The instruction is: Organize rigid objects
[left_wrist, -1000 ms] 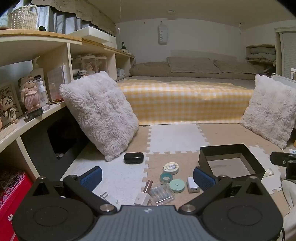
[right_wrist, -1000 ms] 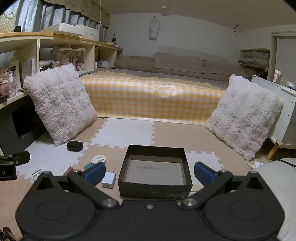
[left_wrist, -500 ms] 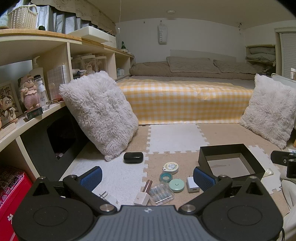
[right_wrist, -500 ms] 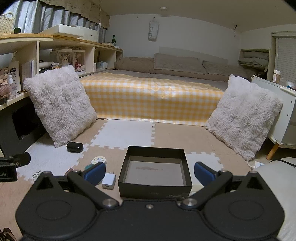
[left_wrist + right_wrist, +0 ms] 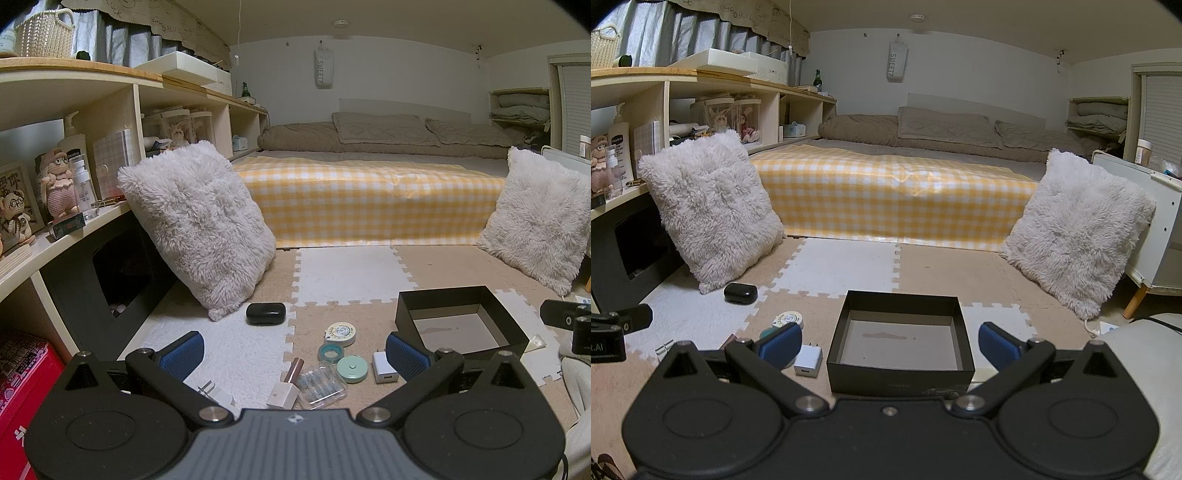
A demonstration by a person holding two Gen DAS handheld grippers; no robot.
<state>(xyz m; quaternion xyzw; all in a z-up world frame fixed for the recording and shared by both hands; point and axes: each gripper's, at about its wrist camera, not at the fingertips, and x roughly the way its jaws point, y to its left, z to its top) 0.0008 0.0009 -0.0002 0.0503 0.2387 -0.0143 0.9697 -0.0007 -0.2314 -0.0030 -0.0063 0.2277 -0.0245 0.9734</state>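
Note:
An empty black box (image 5: 900,341) (image 5: 460,321) sits on the foam floor mat. Left of it lie small items: a black case (image 5: 266,313) (image 5: 740,292), a round tape measure (image 5: 341,333), a teal ring (image 5: 330,352), a mint disc (image 5: 351,369), a white charger (image 5: 384,372) (image 5: 808,361), a clear plastic case (image 5: 320,386), a lipstick tube (image 5: 286,386) and a white plug (image 5: 216,393). My left gripper (image 5: 293,354) hovers open above these items. Over the box's near side, my right gripper (image 5: 890,341) is open and holds nothing.
Two fluffy white cushions (image 5: 199,225) (image 5: 1075,229) lean at left and right. A bed with a yellow checked cover (image 5: 894,199) lies behind. Shelves with figurines and bottles (image 5: 74,177) line the left wall. A white cabinet (image 5: 1156,236) stands at the right.

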